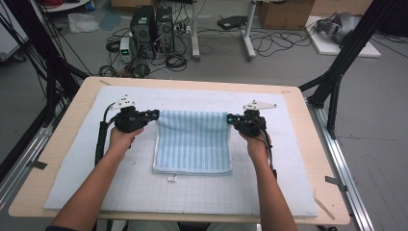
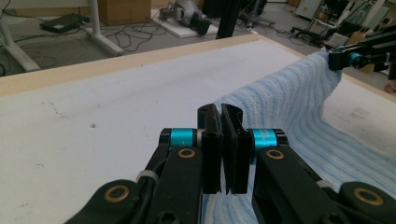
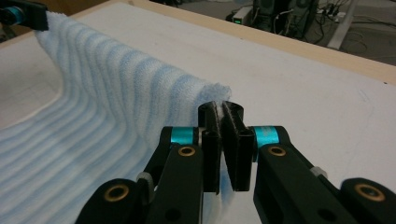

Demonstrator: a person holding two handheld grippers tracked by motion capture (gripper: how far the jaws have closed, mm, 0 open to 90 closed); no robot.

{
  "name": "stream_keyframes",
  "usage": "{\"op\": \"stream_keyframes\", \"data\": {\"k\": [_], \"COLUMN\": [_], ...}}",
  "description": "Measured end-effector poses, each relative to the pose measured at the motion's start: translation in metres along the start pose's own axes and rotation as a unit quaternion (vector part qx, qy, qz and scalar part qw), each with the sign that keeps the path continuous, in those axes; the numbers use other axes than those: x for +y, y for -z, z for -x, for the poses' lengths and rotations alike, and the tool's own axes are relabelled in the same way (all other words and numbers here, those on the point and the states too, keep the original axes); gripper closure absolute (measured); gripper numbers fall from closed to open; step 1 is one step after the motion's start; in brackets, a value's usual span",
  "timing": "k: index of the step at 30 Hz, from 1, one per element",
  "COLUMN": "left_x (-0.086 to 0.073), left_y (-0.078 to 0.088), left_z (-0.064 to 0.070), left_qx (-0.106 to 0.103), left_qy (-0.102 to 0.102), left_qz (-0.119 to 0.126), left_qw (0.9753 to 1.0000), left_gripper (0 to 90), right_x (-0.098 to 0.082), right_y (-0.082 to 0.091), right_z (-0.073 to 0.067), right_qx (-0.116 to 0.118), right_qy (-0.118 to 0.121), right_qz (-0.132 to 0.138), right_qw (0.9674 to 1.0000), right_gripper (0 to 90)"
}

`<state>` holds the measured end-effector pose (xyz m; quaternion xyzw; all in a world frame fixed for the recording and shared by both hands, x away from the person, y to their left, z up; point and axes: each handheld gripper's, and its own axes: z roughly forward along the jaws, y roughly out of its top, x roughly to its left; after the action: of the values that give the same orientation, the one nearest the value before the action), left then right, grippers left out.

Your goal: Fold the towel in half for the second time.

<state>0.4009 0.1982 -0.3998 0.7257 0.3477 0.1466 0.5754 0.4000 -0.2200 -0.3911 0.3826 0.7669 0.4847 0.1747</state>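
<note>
towel [image 1: 193, 142] corners hidden inside both tools' shut jaws, small tag [image 1: 172, 178] unreadable

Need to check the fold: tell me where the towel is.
In the high view the towel lies mid-table on the white mat, its far corners lifted by the left gripper and right gripper.

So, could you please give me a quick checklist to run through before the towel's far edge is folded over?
1. Left gripper shut on the towel corner: ok.
2. Right gripper shut on the other far corner: ok.
3. Far edge lifted off the mat, level between the grippers: ok.
4. Near edge flat on the mat: ok.
5. Mat bare in front of the near edge, save a small tag: ok.
6. How deep the cloth sits in the jaws: cannot tell.
</note>
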Motion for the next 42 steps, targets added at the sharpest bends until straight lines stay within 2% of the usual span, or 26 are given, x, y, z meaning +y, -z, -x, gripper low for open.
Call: {"op": "stream_keyframes", "data": {"k": [3, 7, 15, 18, 22, 28, 30, 31, 36, 38, 39, 40, 42], "left_x": [-0.005, -0.015, -0.033, -0.04, -0.049, -0.061, -0.064, -0.066, -0.074, -0.076, -0.077, -0.077, -0.074], "left_y": [0.009, 0.02, 0.04, 0.047, 0.053, 0.061, 0.062, 0.063, 0.065, 0.067, 0.068, 0.068, 0.068], "left_z": [0.01, 0.023, 0.039, 0.046, 0.053, 0.062, 0.063, 0.063, 0.064, 0.064, 0.064, 0.064, 0.065], "left_qx": [-0.009, -0.007, -0.023, -0.027, -0.038, -0.054, -0.054, -0.056, -0.061, -0.071, -0.075, -0.075, -0.059], "left_qy": [-0.003, -0.027, -0.027, -0.037, -0.04, -0.046, -0.047, -0.043, -0.037, -0.033, -0.029, -0.026, -0.023], "left_qz": [0.0, -0.009, -0.006, -0.006, -0.012, -0.021, -0.027, -0.028, -0.041, -0.044, -0.044, -0.041, -0.031], "left_qw": [1.0, 0.9996, 0.9994, 0.9989, 0.9984, 0.9973, 0.997, 0.9971, 0.9966, 0.996, 0.9958, 0.996, 0.9975], "left_gripper": [86.3, 86.1, 86.1, 86.1, 86.1, 85.9, 85.8, 85.8, 85.7, 84.9, 82.2, 73.5, 54.8], "right_x": [-0.005, -0.015, -0.032, -0.04, -0.052, -0.069, -0.073, -0.074, -0.083, -0.085, -0.085, -0.086, -0.085], "right_y": [0.009, 0.021, 0.04, 0.046, 0.051, 0.062, 0.063, 0.064, 0.066, 0.067, 0.067, 0.068, 0.071], "right_z": [-0.007, -0.014, -0.034, -0.04, -0.048, -0.05, -0.051, -0.052, -0.056, -0.058, -0.058, -0.057, -0.055], "right_qx": [0.007, 0.014, 0.03, 0.038, 0.043, 0.053, 0.056, 0.06, 0.067, 0.068, 0.066, 0.064, 0.067], "right_qy": [0.004, 0.008, 0.024, 0.026, 0.034, 0.017, 0.021, 0.018, 0.033, 0.033, 0.038, 0.036, 0.025], "right_qz": [0.003, 0.006, 0.01, 0.013, 0.012, 0.015, 0.011, 0.009, -0.006, -0.013, -0.018, -0.018, -0.011], "right_qw": [1.0, 0.9999, 0.9992, 0.9989, 0.9984, 0.9983, 0.9981, 0.998, 0.9972, 0.997, 0.997, 0.9971, 0.9974], "right_gripper": [86.0, 85.8, 85.7, 85.6, 85.6, 85.0, 84.9, 85.0, 84.3, 80.0, 77.0, 72.9, 64.9]}}
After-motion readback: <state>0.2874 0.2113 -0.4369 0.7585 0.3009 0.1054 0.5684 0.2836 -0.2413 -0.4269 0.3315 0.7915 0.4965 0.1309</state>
